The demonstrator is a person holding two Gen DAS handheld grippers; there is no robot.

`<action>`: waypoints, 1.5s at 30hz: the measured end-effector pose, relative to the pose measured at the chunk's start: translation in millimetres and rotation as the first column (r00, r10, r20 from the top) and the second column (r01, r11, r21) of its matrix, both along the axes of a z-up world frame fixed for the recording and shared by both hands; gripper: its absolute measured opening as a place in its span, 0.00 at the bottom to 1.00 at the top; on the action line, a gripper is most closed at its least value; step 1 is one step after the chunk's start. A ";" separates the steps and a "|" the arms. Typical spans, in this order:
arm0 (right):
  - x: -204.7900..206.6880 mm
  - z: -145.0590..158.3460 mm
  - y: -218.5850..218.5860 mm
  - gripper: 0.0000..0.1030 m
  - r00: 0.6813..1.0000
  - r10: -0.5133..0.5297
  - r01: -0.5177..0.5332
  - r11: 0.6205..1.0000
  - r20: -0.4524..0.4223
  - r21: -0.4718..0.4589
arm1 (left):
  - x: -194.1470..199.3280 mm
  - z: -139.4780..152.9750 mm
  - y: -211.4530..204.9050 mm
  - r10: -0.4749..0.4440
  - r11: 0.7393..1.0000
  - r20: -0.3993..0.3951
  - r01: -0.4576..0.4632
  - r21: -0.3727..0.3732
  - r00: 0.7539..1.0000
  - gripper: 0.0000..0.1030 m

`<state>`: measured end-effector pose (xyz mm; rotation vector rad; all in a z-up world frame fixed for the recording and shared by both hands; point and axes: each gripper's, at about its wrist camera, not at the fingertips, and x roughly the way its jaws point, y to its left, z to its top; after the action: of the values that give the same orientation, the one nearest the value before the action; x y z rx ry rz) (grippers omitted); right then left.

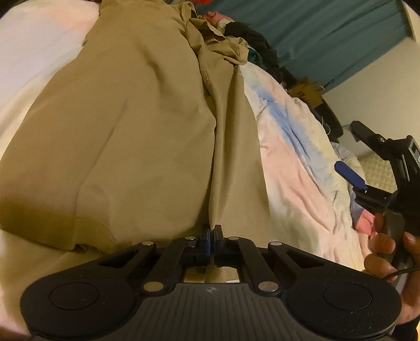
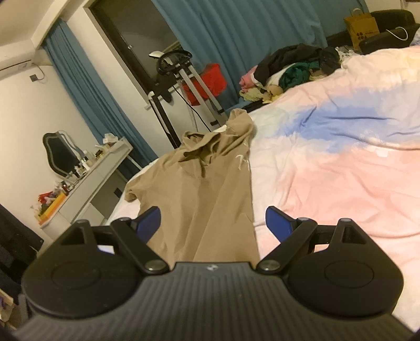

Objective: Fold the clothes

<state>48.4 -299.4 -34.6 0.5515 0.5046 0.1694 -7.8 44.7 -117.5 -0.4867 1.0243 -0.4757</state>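
A tan hoodie (image 2: 210, 188) of soft matte knit lay spread across the bed (image 2: 341, 170), running from the lower centre of the right wrist view up to its crumpled hood at mid-frame. Pale lettering showed near the hoodie's right edge, too small and creased to be read. The left tongs (image 1: 212, 232), at the bottom centre of the left wrist view, were pinched closed on a raised fold of the hoodie (image 1: 126, 126), the cloth climbing from them in a taut ridge up the middle of the frame. The right tongs (image 2: 212, 223) stood spread wide above the hoodie's lower part, their blue pads (image 2: 278, 223) gripping nothing; in the left wrist view the same tool appeared at the right edge, held in a hand (image 1: 386, 249).

The bed's duvet, wrinkled and dyed in pink, blue and white patches, filled the right of both views. A heap of dark, green and pink clothes (image 2: 294, 65) sat at the upper right of the right wrist view, with a brown paper bag (image 2: 361, 25) bearing an unreadable printed mark beyond it. Teal pleated curtains (image 2: 236, 34) hung along the top, and a white table (image 2: 86, 183) crowded with small bottles stood at the left below a dark scalloped mirror (image 2: 59, 153).
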 end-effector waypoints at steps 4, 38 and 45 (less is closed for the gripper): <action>-0.6 -1.1 -1.6 0.86 1.000 -0.013 0.013 1.000 -0.001 -0.002 | -2.0 3.2 -4.1 -0.015 1.000 0.014 0.015 0.003 1.000 0.15; -7.4 15.4 20.4 0.86 0.970 -0.143 0.173 0.974 0.195 -0.147 | 8.7 96.4 -47.6 -0.100 0.920 0.548 -0.133 0.369 0.831 0.99; -5.3 13.6 35.3 0.86 0.970 -0.133 0.174 0.965 0.202 -0.198 | 9.8 91.7 -30.1 -0.066 0.912 0.529 -0.164 0.375 0.846 0.99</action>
<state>43.1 -264.1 -21.0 0.3570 0.2905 0.0165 2.0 14.7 -25.8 0.0096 0.5391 -0.3072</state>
